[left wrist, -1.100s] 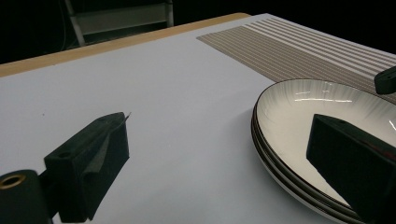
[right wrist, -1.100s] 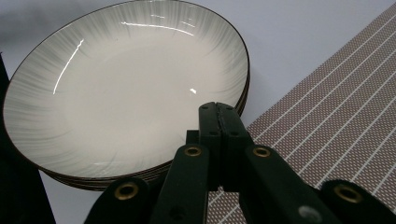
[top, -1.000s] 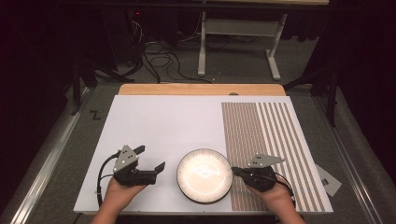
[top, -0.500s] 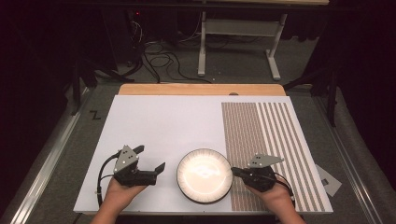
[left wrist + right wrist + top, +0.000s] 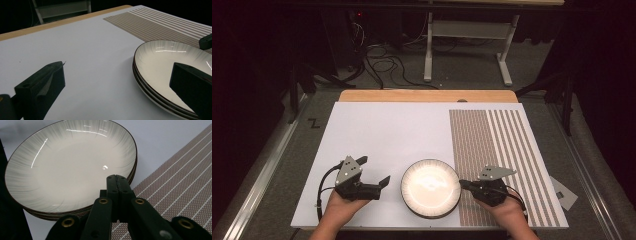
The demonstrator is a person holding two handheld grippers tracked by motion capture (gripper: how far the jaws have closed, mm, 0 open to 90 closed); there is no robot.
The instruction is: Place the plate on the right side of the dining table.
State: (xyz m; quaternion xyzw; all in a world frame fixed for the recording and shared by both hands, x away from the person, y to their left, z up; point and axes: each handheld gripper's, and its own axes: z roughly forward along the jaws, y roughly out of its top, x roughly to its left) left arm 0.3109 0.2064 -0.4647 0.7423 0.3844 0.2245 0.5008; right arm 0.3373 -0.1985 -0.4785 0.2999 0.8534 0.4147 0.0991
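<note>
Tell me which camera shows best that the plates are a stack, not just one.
The left gripper view: it looks low across the table, so the stack of plates shows its layered dark rims from the side. The right gripper view also shows stacked rims, partly behind the jaws. The high view looks down on one round plate face.

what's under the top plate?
The top plate rests on more plates: stacked dark rims show below it, at least two, but the exact count is unclear. The stack stands on the white table surface. The lower plates' insides are covered.
</note>
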